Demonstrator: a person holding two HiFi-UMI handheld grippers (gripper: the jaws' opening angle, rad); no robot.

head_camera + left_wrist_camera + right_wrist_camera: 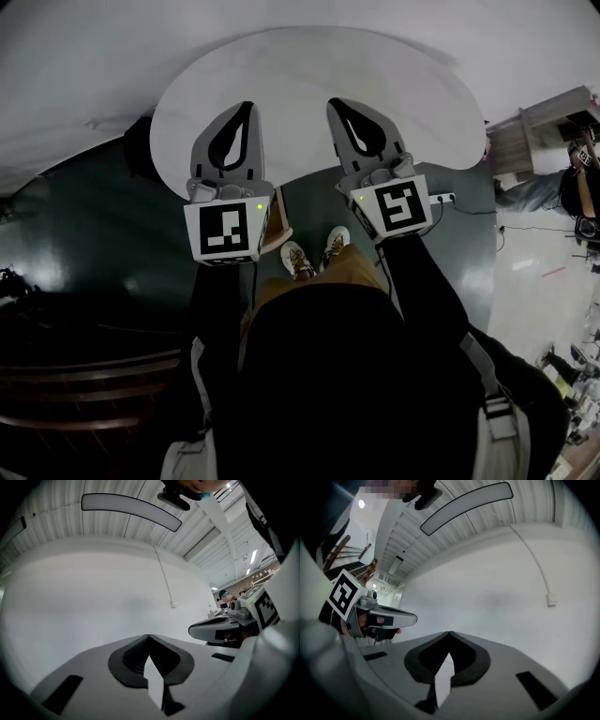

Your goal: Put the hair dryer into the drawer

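1. A white rounded surface (pixel 309 66) lies ahead, with dark floor (pixel 75 234) spreading on both sides and a pale wall (pixel 93 597) beyond.
2. The left gripper (pixel 246 105) and right gripper (pixel 333 101) hover side by side over its near edge, jaws closed on nothing.
3. No view shows the hair dryer.

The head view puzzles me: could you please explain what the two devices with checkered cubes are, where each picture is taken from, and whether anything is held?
There is no robot: a person holds the left gripper and the right gripper, one per hand; each marker cube belongs to its gripper. The head view looks down from the person's head onto a round white table, bare where visible. The other two pictures come from a camera on each gripper, facing a white wall. Both grippers are shut and empty.
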